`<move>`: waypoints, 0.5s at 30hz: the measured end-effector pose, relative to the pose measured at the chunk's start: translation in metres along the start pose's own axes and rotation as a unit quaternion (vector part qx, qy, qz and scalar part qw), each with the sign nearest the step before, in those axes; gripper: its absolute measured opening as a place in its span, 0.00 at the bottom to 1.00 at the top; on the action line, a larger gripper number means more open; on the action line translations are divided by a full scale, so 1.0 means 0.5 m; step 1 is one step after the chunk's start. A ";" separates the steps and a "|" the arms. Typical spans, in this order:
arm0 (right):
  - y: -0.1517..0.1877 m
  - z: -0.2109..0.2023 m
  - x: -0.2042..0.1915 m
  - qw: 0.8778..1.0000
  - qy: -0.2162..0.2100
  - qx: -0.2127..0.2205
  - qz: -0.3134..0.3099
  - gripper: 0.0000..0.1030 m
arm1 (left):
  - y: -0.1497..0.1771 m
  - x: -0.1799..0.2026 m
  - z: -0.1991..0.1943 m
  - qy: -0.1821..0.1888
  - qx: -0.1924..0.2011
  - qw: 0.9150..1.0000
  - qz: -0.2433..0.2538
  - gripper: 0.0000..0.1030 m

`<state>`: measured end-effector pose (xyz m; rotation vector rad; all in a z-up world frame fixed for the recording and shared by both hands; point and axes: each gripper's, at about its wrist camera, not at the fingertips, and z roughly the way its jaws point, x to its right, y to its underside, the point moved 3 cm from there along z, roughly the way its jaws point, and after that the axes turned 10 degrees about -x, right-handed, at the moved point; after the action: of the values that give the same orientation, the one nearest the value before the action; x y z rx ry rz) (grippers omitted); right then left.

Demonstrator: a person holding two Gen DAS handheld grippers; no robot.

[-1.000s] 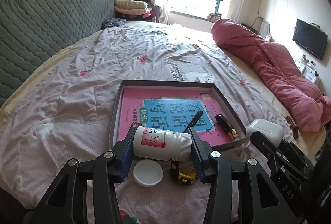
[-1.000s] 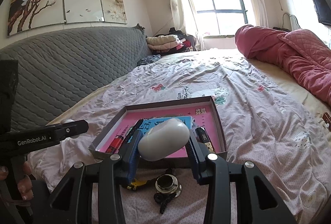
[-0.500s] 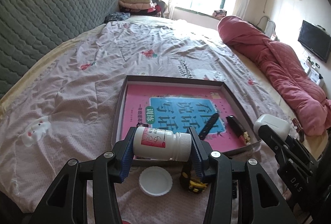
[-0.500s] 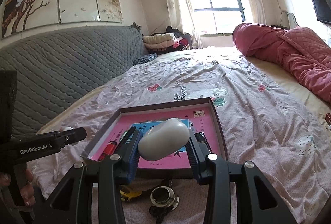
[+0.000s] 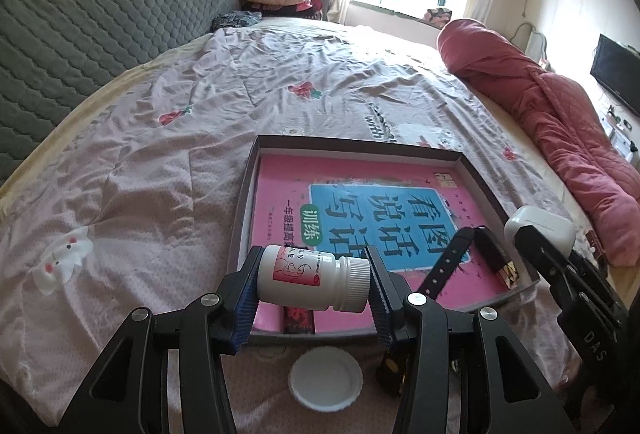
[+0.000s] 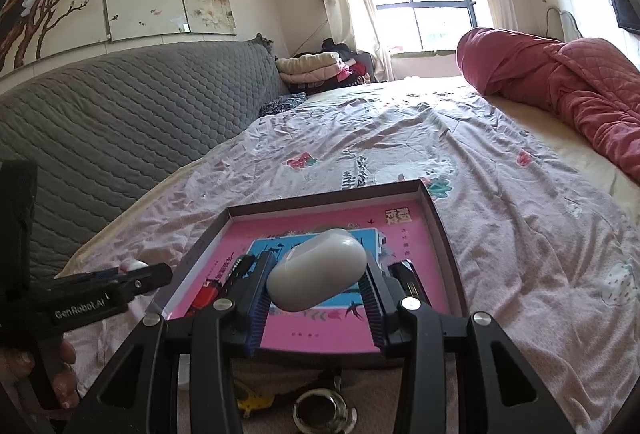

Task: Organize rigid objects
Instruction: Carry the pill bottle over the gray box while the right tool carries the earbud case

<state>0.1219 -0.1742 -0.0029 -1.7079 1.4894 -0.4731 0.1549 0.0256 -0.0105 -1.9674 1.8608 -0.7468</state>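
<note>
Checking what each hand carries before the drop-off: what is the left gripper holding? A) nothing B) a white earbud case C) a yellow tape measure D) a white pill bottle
D: the left gripper is shut on the white pill bottle, held sideways over the near edge of the box.

Printed: "GenRobot.AI" on the left tongs' (image 6: 102, 276) black side, "DAS" on the right tongs' (image 5: 560, 262) body, "看图说话写话" and "训练" on the pink book (image 5: 360, 185), "with" on the bedsheet (image 5: 376, 121).
</note>
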 end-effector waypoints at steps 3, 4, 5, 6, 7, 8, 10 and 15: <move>-0.004 0.009 -0.001 1.000 0.004 0.002 -0.016 0.40 | -0.011 0.006 0.013 -0.004 -0.002 1.000 0.005 0.48; -0.005 0.013 0.001 1.000 0.003 0.001 -0.015 0.40 | -0.015 0.008 0.019 -0.002 -0.004 1.000 0.004 0.48; -0.006 0.018 0.004 1.000 0.002 -0.001 -0.012 0.40 | -0.019 0.011 0.025 -0.003 -0.005 1.000 0.005 0.48; -0.006 0.021 0.007 1.000 0.002 -0.001 -0.012 0.40 | -0.022 0.013 0.031 -0.005 -0.006 1.000 0.007 0.48; -0.005 0.024 0.011 1.000 0.001 -0.002 -0.011 0.40 | -0.023 0.016 0.035 -0.006 -0.008 1.000 0.007 0.48; -0.004 0.024 0.013 1.000 -0.002 -0.002 -0.010 0.40 | -0.025 0.019 0.038 -0.006 -0.009 1.000 0.008 0.48; 0.003 0.030 0.020 1.000 -0.003 -0.007 -0.012 0.40 | -0.029 0.024 0.049 -0.009 -0.012 1.000 0.011 0.48; 0.021 0.054 0.038 1.000 0.001 -0.027 -0.006 0.40 | -0.036 0.033 0.066 -0.005 -0.018 1.000 0.011 0.48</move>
<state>0.1390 -0.1834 -0.0314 -1.7598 1.5070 -0.4437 0.1888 0.0074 -0.0247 -1.9656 1.8991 -0.7015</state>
